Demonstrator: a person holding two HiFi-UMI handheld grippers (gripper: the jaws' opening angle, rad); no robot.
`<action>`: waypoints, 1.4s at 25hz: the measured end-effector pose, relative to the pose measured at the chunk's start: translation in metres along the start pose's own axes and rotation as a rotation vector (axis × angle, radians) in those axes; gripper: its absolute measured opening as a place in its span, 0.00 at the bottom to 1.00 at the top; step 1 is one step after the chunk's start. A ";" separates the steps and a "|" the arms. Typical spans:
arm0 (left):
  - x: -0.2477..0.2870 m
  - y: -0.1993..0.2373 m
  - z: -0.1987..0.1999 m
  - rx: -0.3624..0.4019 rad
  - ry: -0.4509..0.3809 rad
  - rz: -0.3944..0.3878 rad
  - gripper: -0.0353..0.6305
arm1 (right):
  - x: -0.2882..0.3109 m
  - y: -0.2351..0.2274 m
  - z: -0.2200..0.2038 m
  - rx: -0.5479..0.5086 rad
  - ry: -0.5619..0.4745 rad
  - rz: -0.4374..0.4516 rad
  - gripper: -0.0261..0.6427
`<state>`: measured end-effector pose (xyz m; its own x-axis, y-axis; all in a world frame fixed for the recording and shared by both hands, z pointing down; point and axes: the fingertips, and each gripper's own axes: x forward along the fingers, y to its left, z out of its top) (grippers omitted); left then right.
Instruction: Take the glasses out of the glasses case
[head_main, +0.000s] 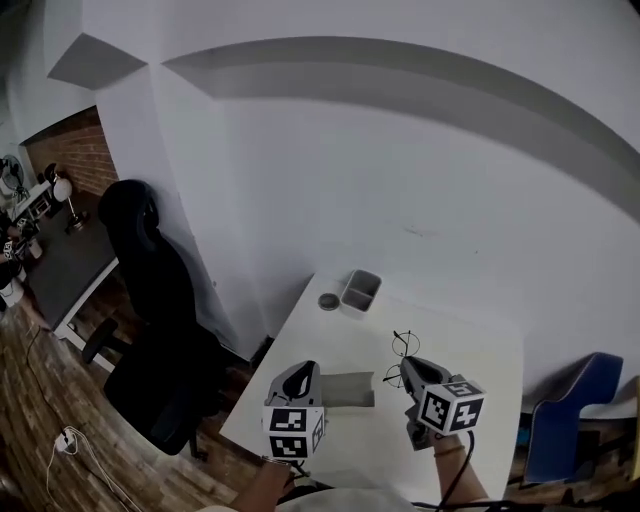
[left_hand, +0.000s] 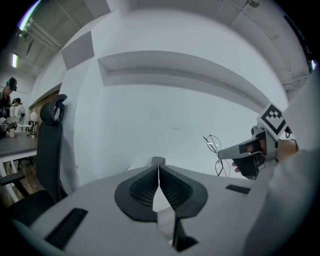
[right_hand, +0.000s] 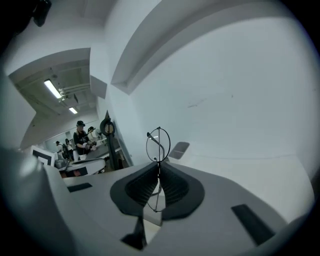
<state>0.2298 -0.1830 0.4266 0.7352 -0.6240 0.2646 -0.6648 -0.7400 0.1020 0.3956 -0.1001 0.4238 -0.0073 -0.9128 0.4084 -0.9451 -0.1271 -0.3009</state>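
Thin wire-framed glasses (head_main: 402, 350) hang in the air above the white table (head_main: 480, 350), pinched by my right gripper (head_main: 406, 370), which is shut on them. In the right gripper view one round lens (right_hand: 158, 144) stands up above the closed jaws of the right gripper (right_hand: 159, 169). The left gripper view shows both lenses of the glasses (left_hand: 215, 145) at the tip of the right gripper (left_hand: 239, 152). The grey glasses case (head_main: 350, 388) lies on the table. My left gripper (head_main: 312, 384) is shut at its left end, with a grey edge of the case (left_hand: 157, 161) at the jaw tips.
A small grey tray (head_main: 361, 290) and a round grey disc (head_main: 328, 301) sit at the table's far edge by the white wall. A black office chair (head_main: 155, 300) stands left of the table, a blue chair (head_main: 575, 410) to the right. People stand far off (right_hand: 80, 137).
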 end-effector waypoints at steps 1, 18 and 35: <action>0.003 -0.003 0.003 0.012 -0.003 -0.007 0.09 | -0.005 -0.006 0.001 0.022 -0.018 -0.026 0.10; 0.030 -0.022 0.023 0.077 -0.024 0.002 0.09 | -0.045 -0.061 -0.001 0.122 -0.138 -0.244 0.10; 0.037 -0.023 0.015 0.045 -0.010 0.010 0.09 | -0.052 -0.073 -0.003 0.126 -0.134 -0.270 0.10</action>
<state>0.2744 -0.1923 0.4199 0.7298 -0.6339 0.2560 -0.6658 -0.7440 0.0559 0.4643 -0.0423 0.4268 0.2893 -0.8813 0.3737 -0.8589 -0.4113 -0.3051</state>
